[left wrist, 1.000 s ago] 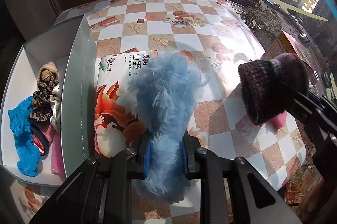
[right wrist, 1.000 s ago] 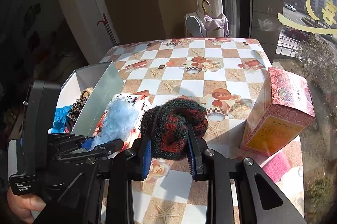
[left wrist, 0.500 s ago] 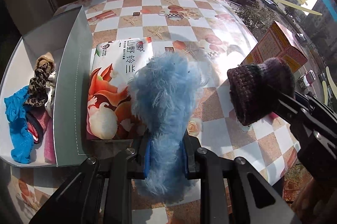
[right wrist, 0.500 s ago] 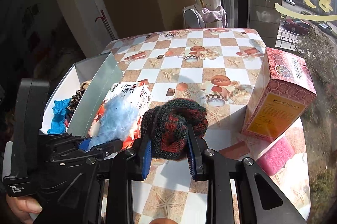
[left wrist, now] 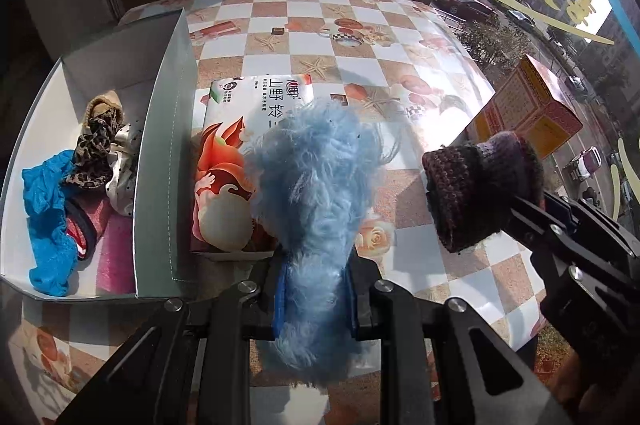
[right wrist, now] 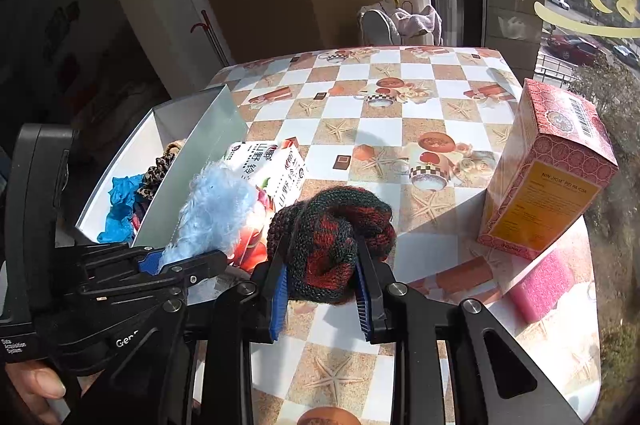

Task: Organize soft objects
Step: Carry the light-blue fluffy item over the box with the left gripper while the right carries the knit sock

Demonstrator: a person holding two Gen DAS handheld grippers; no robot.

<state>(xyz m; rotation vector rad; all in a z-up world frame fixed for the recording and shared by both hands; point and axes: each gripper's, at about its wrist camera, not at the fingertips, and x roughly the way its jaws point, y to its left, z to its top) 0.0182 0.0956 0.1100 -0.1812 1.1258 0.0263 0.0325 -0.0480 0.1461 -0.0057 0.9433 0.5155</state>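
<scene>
My left gripper is shut on a fluffy light-blue soft item and holds it above the table, just right of the white box. The blue item also shows in the right wrist view. My right gripper is shut on a dark red-and-green knitted item, held above the table to the right of the left gripper; it also shows in the left wrist view. The white box holds a blue cloth, a leopard-print piece and other soft items.
A printed tissue pack lies on the checkered table beside the box. A red-and-orange carton stands at the right edge, with a pink sponge in front of it. A window is on the right.
Both grippers have pulled back and up from the table with their items still held; the table, box and carton look farther away. The grips have not changed.
</scene>
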